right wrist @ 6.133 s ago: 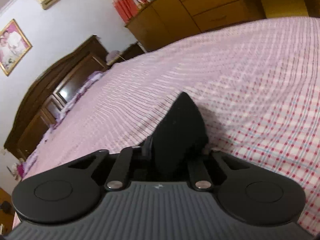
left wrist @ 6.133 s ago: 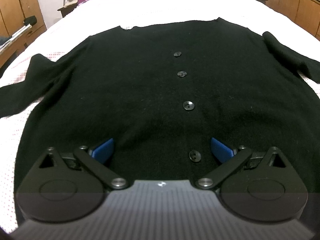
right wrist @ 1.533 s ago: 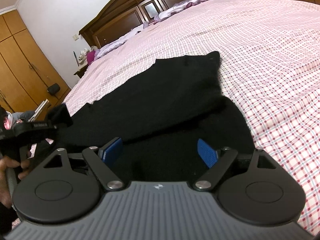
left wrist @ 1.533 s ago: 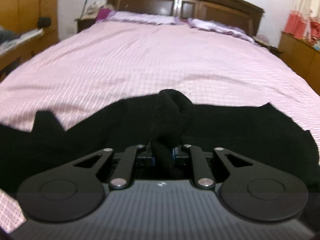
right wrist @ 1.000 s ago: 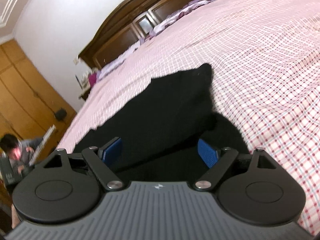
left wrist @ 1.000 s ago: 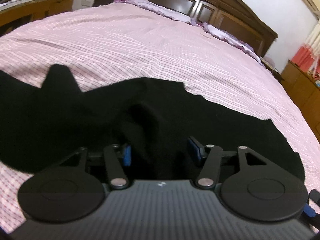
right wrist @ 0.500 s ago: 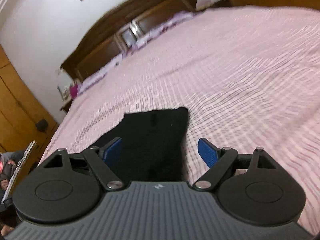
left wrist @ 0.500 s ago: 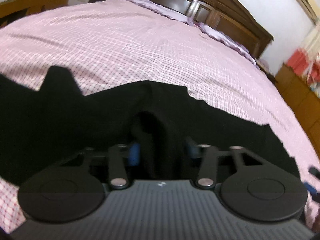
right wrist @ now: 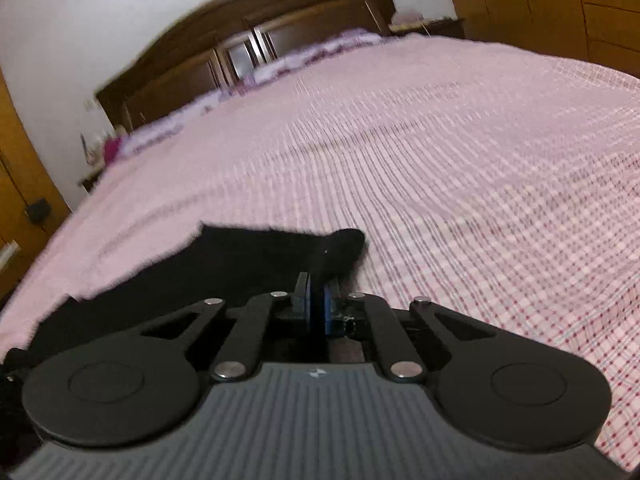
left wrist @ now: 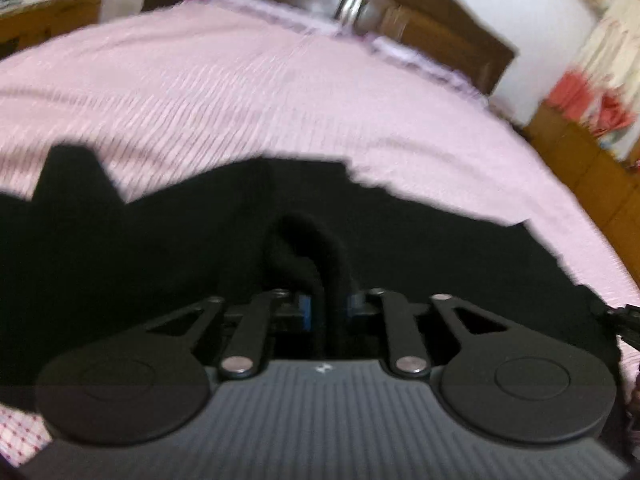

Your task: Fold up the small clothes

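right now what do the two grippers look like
Both look alike: the left gripper and right gripper have matte black bodies with a ribbed grey top plate bearing a small white logo, two round black discs at the sides, black linkage arms with silver rivets, and blue pads on the fingers. No cables or sleeves show.

One black garment (left wrist: 160, 256) lay on the one bed (left wrist: 280, 112); two grippers were in view, the left gripper (left wrist: 327, 307) and the right gripper (right wrist: 316, 312), each with two blue-padded fingers; beyond the bed stood one dark wooden headboard (right wrist: 248, 40); against the headboard lay pillows, blurred, their number not countable; to the right of the bed was one wooden dresser (right wrist: 560, 8); on the wall above the headboard, one picture corner showed.
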Tool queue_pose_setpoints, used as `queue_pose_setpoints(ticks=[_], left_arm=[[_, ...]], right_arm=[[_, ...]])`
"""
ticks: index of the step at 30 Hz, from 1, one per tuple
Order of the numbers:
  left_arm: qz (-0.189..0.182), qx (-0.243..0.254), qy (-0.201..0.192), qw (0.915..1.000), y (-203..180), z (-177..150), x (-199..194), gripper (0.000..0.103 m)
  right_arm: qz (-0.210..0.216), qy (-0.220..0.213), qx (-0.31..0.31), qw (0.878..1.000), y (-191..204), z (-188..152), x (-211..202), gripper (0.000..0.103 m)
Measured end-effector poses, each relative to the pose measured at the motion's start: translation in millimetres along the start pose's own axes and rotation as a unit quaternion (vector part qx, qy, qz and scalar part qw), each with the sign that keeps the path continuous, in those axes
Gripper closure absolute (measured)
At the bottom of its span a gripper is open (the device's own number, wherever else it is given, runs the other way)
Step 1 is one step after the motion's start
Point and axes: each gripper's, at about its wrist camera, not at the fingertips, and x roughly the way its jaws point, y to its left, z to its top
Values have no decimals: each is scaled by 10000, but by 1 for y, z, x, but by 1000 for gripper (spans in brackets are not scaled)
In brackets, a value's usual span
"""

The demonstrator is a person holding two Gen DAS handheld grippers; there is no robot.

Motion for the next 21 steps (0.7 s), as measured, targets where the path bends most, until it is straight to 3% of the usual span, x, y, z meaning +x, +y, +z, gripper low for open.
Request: queue_pose_setpoints(ticks=[2,6,9,11,12,13,18,21], left_arm=[[-47,-84,-10,10000,3,-1,0,74],[-14,-202,63,9998,4,4,-9,55],[-124,-228,155,9995,4,6,-20,40],[-142,-164,197,9996,3,7,-30,40],[-98,-129,193,9997,3,6,-35,40],[-50,-113,187,9997,4,6,-40,40],[367,-89,265,9989,15,7,-67,40],[677,-80,439,9967,32,9,-84,40]], right_arm=[[-76,189,-40,9998,-1,-7,10,97],[15,235,-15,9997,3,-7,9,94],[272,246,38,9993,2,-4,-6,82],[283,154,-8,9995,5,-4,-20,66],[290,124,-14,9995,6,-4,-28,50],[303,79,5,9995,7,-4,-36,39],[574,-99,-69,9983,19,-4,-78,29],[718,47,68,9974,25,-5,-97,22]])
